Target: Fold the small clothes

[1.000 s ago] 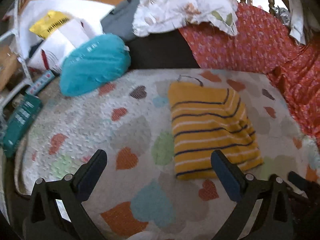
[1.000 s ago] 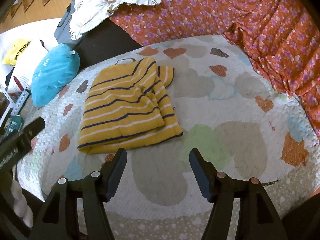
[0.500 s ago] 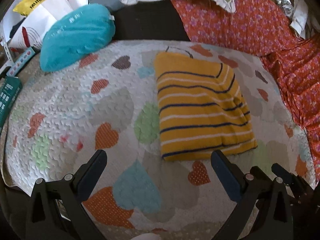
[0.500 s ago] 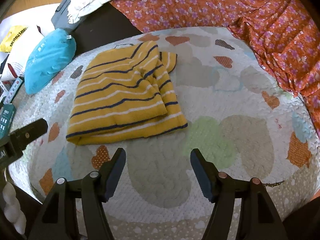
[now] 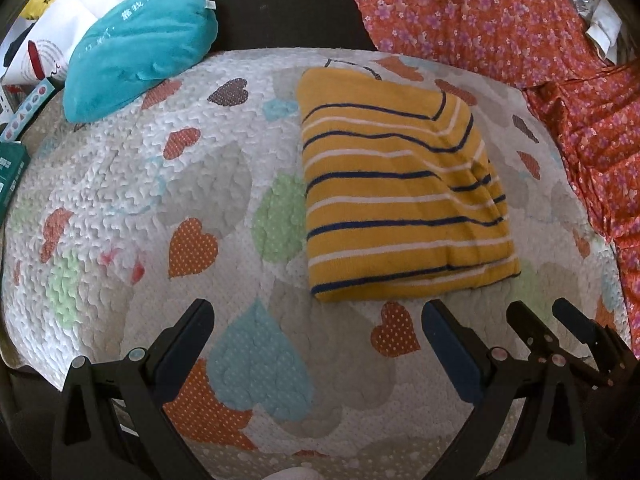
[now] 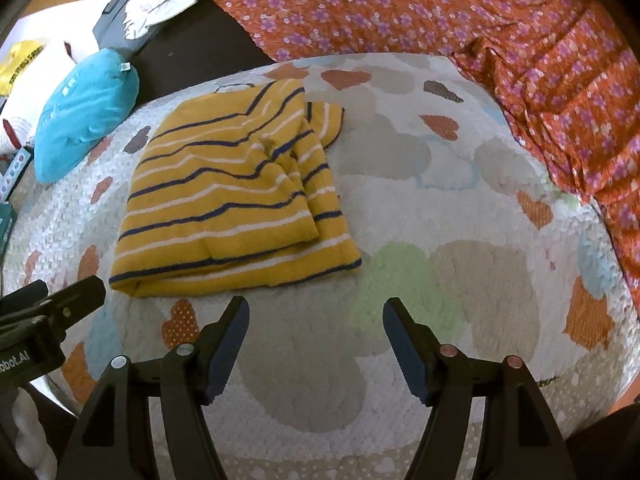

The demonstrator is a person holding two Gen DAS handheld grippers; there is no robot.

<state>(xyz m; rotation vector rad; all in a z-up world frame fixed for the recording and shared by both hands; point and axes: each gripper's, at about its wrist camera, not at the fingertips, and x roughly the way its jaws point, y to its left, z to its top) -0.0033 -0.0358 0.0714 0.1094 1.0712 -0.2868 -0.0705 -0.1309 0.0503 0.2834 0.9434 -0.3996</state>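
Note:
A small yellow garment with navy and white stripes lies folded into a rough rectangle on the white heart-patterned quilt. My left gripper hangs open just short of the garment's near edge, nothing between its fingers. My right gripper is open too, over bare quilt just below the garment's near right corner. In the left wrist view, the right gripper's black fingers show at the lower right. In the right wrist view, the left gripper's finger shows at the left edge.
A teal cushion rests at the quilt's far left. An orange floral cloth runs along the back and right side. White bags and teal boxes sit at the far left, a dark surface behind.
Both views have tilted down and moved closer to the quilt, so the folded garment sits nearer the fingertips. Both grippers stay open and the garment lies unmoved.

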